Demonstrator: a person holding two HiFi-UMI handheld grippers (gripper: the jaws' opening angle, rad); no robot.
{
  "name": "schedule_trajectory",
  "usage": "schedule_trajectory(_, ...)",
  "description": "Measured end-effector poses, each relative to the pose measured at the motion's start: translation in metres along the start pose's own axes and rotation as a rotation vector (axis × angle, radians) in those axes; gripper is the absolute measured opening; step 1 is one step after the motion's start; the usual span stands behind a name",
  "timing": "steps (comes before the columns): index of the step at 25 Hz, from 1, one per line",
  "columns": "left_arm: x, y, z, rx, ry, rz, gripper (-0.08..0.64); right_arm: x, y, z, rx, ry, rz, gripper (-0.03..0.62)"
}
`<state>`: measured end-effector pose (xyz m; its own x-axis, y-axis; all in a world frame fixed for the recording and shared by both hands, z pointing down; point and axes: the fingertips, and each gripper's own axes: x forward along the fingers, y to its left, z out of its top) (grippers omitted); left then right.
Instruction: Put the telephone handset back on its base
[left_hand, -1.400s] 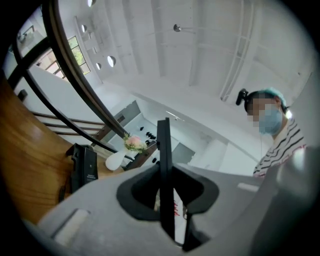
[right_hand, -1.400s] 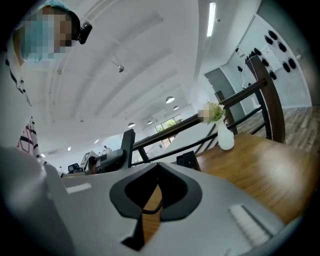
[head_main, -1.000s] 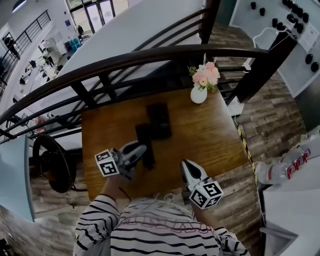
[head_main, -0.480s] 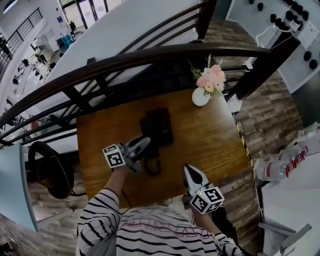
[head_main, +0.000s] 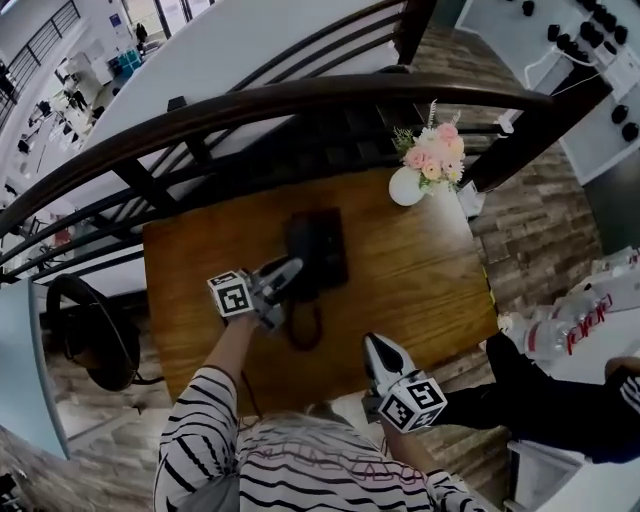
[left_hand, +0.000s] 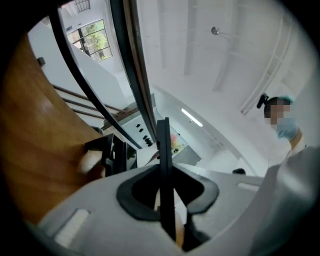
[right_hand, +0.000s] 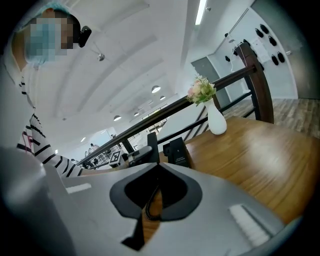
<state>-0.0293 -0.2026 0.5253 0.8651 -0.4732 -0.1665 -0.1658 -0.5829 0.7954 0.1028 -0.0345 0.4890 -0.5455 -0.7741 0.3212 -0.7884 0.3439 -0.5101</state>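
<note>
**Head view and both gripper views: the handset arriving at the base.** The left gripper (head_main: 288, 270) is clamping the handset (left_hand: 163, 160) across its thin side. Its jaws are standing only a little apart, with the dark bar pressed between them.

A second ago the handset was hanging over bare table (head_main: 420, 280), on the near side of the base (head_main: 325, 250). It is now lying over the left part of the base, black merging into black. The coiled cord (head_main: 305, 328) is now trailing in a loop on the wood just in front of the base. The right gripper (head_main: 375, 345) is keeping to the table's near edge. Its jaws are closed together and holding nothing, and only wood and cord are showing through the gap behind its tips.

By this reading the placing is nearing its end. Whether the handset is already sitting in its cradle cannot be told from these views, and the release is not yet done.

The handset's long axis is running away from the person, parallel to the long side of the base. Its far end is pointing toward the railing (head_main: 300, 100) and its near end is sitting in the jaws. In the left gripper view it is appearing edge-on as an upright bar, with the table at that view's left.
</note>
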Motion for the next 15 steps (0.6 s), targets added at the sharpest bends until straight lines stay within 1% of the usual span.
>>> schedule_trajectory(2,0.004,0.006,0.001,-0.008,0.006,-0.005,0.074,0.002,-0.002,-0.002,-0.001,0.008,-0.002,0.0)
schedule_trajectory(5,0.006,0.019,-0.001,-0.041,-0.007,-0.01,0.074,0.002,-0.006,-0.007,0.0,0.019,-0.01,0.0)
schedule_trajectory(12,0.005,0.052,-0.007,-0.073,-0.024,0.025,0.074,0.001,-0.015,-0.017,0.011,0.033,-0.036,0.0)
schedule_trajectory(15,0.008,0.059,-0.009,-0.071,-0.009,0.033,0.074,0.0,-0.016,-0.021,0.018,0.04,-0.045,0.0)
